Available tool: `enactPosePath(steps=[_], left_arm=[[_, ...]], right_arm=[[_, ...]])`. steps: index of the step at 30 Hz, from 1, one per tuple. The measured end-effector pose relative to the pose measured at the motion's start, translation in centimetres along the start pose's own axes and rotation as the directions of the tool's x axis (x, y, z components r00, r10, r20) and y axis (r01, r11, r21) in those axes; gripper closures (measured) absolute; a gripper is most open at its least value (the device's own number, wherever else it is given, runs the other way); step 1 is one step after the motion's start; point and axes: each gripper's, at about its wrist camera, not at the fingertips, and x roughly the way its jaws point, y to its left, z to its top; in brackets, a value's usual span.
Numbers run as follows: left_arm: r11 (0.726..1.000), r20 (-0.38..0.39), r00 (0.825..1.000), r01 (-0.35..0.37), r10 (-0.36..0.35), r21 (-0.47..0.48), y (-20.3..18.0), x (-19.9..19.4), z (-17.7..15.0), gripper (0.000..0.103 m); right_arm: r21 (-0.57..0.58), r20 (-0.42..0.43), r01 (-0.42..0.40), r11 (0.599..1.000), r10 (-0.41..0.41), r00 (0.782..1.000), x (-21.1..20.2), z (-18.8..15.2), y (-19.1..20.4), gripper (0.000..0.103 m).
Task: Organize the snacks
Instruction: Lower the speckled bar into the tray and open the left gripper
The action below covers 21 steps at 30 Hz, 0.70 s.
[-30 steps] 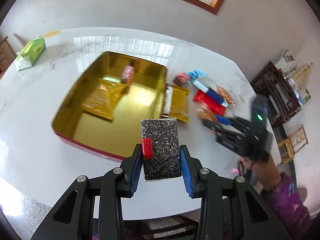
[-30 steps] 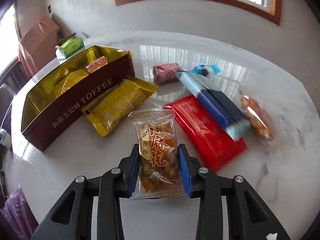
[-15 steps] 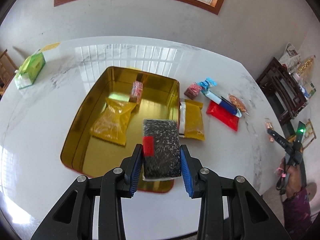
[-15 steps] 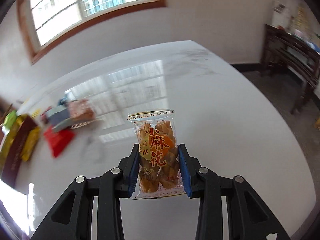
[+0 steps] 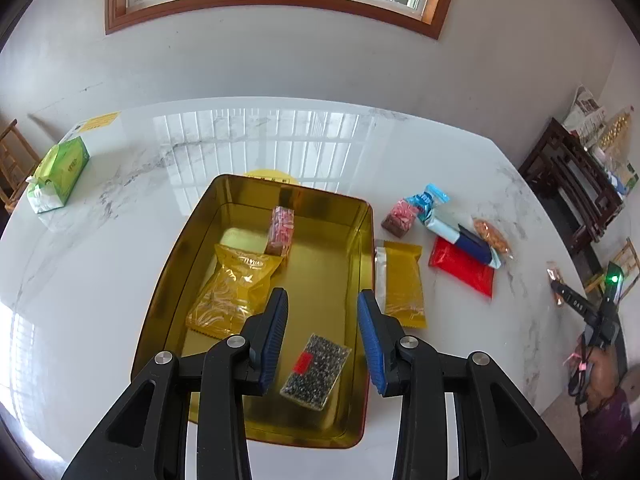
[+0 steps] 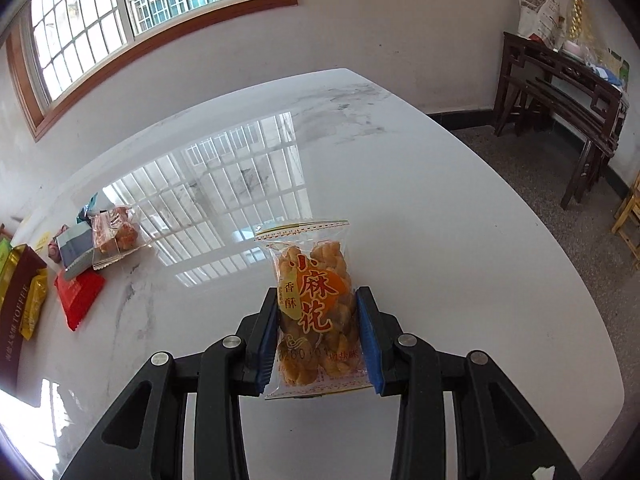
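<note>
A gold tin sits on the white marble table. Inside lie a black speckled packet, a yellow bag and a pink packet. My left gripper is open and empty above the black packet. My right gripper is shut on a clear packet of fried dough twists, held above the table's right side, away from the tin. The right gripper also shows at the far right of the left wrist view.
Right of the tin lie a yellow packet, a red packet, a blue bar, a pink packet and an orange snack. A green tissue pack sits far left. Dark wooden furniture stands beyond the table.
My left gripper opened and the black speckled packet dropped into the tin. My right gripper swung away to the right with the dough twist packet.
</note>
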Motion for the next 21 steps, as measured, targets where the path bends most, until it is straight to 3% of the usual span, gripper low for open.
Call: enactPosePath(steps=[7, 12, 21], left_arm=[[1.0, 0.022, 1.0, -0.019, 0.018, 0.016, -0.6, -0.7, -1.0, 0.066], [0.998, 0.043, 0.997, -0.064, 0.063, 0.023, -1.0, -1.4, -1.7, 0.066], [0.985, 0.085, 0.982, -0.173, 0.17, 0.019, -0.4, -2.5, -2.5, 0.066]], right_arm=[[-0.004, 0.002, 0.007, 1.0, -0.007, 1.0, -0.1, -0.2, 0.1, 0.069], [0.002, 0.012, 0.009, 1.0, -0.009, 1.0, -0.5, -0.8, 0.4, 0.069], [0.025, 0.002, -0.056, 0.998, 0.056, 0.998, -1.9, -1.6, 2.3, 0.069]])
